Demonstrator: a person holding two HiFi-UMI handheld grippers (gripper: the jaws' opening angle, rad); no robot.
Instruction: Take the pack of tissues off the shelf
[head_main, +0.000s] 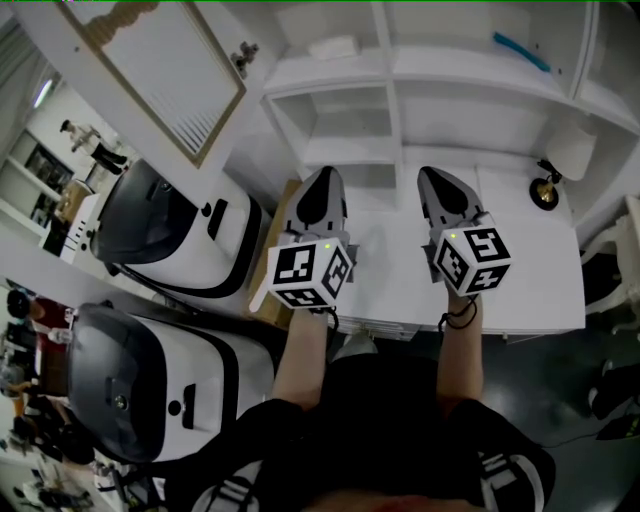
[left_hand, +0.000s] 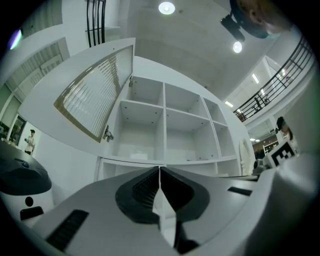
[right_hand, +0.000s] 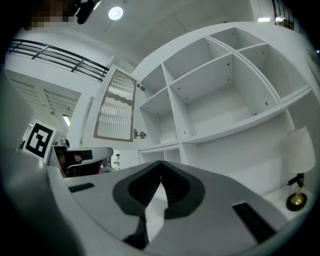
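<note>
Open ribbed-glass door (head_main: 165, 70) sticks out on the left, probably clear of the reach. Left tool (head_main: 322, 175) is clenched with nothing in it, over the white tabletop (head_main: 520, 280). The pack of tissues (head_main: 335, 47) looks like that pale flat thing on a shelf in the left column of the shelf unit (head_main: 398, 110), well beyond both tools. Should be light and squishy, so I'd pinch it gently across its short sides. Right tool (head_main: 432, 175) is clenched and empty too. A brass-footed lamp (head_main: 548, 182) sits far right, out of the way.
</note>
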